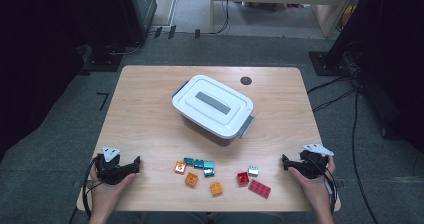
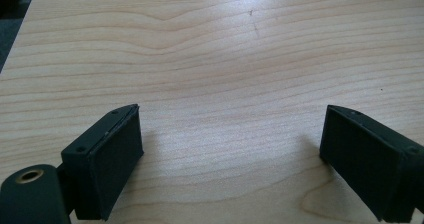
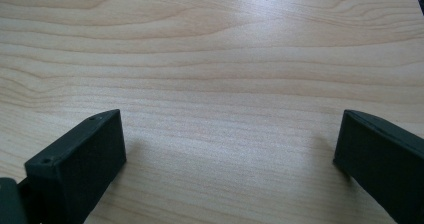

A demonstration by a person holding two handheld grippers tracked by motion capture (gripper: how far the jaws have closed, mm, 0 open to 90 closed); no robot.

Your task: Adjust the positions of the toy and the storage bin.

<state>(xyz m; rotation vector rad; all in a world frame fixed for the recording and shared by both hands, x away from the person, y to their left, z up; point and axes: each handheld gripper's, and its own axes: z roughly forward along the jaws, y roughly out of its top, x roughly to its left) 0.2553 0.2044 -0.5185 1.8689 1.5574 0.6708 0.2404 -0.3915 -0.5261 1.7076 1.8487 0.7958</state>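
Both hand-held grippers, left (image 1: 131, 165) and right (image 1: 289, 162), gape beside scattered bricks (image 1: 216, 171).

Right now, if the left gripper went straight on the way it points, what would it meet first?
Judging by the high view, the left gripper points right along the table's near edge, so it would probably first meet the orange brick. Its own view shows bare wooden table ahead, so its aim is uncertain.

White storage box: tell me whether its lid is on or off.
On. The lid sits flat across the white storage box, its grey side latches folded down against the ends.
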